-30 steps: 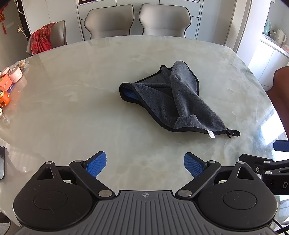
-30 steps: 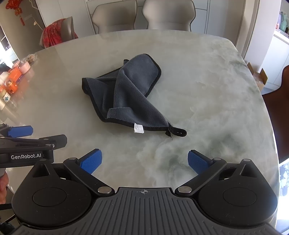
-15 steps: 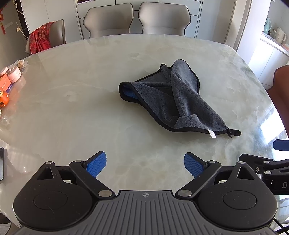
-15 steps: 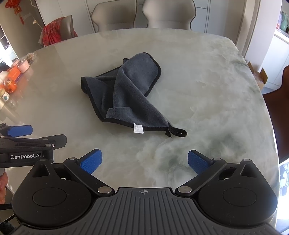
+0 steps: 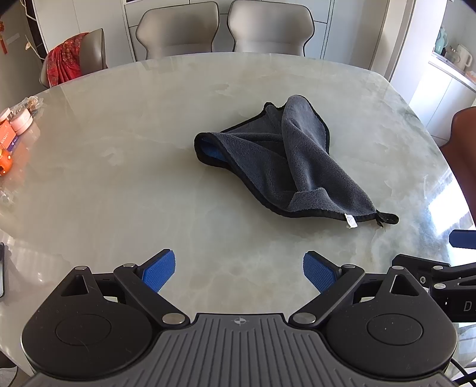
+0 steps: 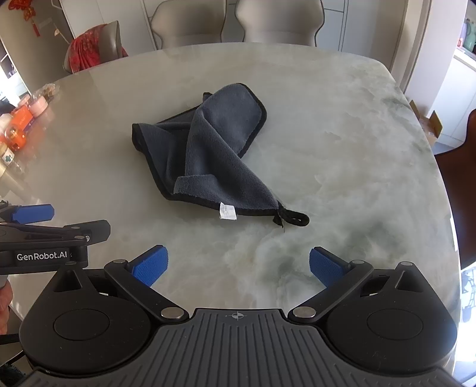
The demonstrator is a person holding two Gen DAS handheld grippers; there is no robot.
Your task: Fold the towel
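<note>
Both jaws spread wide, nothing between the blue pads. Left gripper (image 5: 239, 269) held low over the near edge of the marble table (image 5: 119, 178), empty, well short of the towel (image 5: 282, 160). Right gripper (image 6: 238, 266) likewise empty and clear of the cloth, side by side with the left one; from the right wrist view, left gripper's blue fingertip (image 6: 32, 212) and its GenRobot.AI label visible at 9 o'clock.

Grey towel, black-edged, lying crumpled near the table's middle, loosely doubled over itself with a flap turned up near the front edge. From the left wrist view, long axis running from about 10 o'clock to 4 o'clock; blue underside showing at the rolled 10 o'clock end, pointed corner toward 4 o'clock. At that corner, black hanging loop (image 5: 388, 218) flat on the marble, white care tag (image 5: 350, 221) just beside it on the hem. From the right wrist view, towel (image 6: 214, 148) ahead and slightly left, loop (image 6: 294, 218) nearest, pointing toward 5 o'clock, tag (image 6: 227, 211) to its left.

Two pale chairs (image 5: 223, 26) at 12 o'clock beyond the table; red cloth (image 5: 65, 62) draped on another chair at 10 o'clock; small jars and an orange box (image 5: 9, 137) at the table's 9 o'clock edge.
</note>
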